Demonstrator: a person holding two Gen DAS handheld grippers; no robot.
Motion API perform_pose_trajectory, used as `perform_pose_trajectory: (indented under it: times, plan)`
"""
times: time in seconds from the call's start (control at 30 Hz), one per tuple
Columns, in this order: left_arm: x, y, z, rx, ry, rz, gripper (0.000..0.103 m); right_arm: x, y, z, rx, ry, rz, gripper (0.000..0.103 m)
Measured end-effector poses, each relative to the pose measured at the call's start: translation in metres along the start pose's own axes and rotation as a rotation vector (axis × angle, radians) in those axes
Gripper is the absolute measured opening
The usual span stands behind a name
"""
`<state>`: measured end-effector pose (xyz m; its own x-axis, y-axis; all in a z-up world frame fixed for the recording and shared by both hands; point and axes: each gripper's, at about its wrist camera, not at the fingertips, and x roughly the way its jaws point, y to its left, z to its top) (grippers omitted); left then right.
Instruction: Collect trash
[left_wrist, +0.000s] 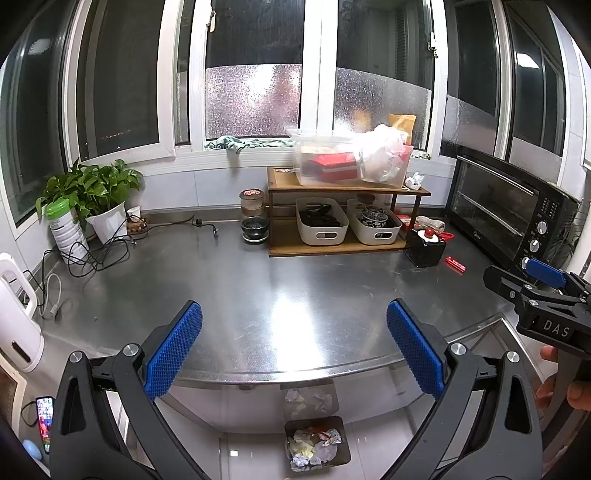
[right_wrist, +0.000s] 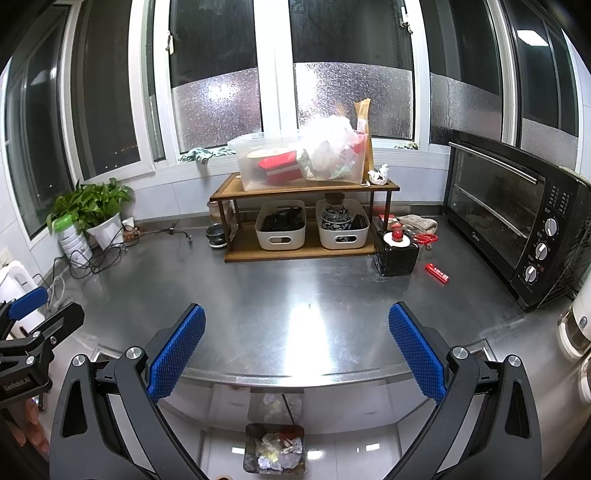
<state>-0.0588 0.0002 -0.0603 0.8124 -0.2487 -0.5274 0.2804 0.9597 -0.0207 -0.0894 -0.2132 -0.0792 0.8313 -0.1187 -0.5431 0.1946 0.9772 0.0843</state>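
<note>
Steel counter (left_wrist: 258, 288) under both tools, mostly bare in the middle. Left tool (left_wrist: 294, 341) has its blue pads spread wide, nothing between them, hovering above the counter's front edge. Right tool (right_wrist: 296, 343) same: pads wide apart, holding nothing, above the front edge.

Bin (left_wrist: 317, 448) sits on the floor below the counter edge, between the left tool's arms in the left view; it holds crumpled paper and wrappers. Same bin (right_wrist: 274, 448) shows low centre in the right view, its contents mirrored in the cabinet front above it.

Red wrapper (right_wrist: 437, 272) lies flat on the counter, between the black box (right_wrist: 396, 254) and the oven (right_wrist: 517, 218), touching neither. White paper wad (right_wrist: 379, 174) sits on the top right corner of the wooden shelf (right_wrist: 306, 188), just beside the clear tub (right_wrist: 295, 162). Two white baskets (right_wrist: 280, 225) on the lower shelf. Red scissors (right_wrist: 424, 238) behind the black box, near a cloth.

Plant (left_wrist: 92, 192) in a white pot at far left, beside a green-lidded can (left_wrist: 64, 229) and tangled cables. White kettle (left_wrist: 16, 314) at the left edge.
</note>
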Motion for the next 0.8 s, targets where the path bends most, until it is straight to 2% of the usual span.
perform_pose_trajectory:
  times: [0.8]
  plan:
    - [0.0058,0.0043,0.0016,0.002,-0.002,-0.004,0.095,0.0061,-0.0022,0.0023,0.002,0.0,0.009,0.1]
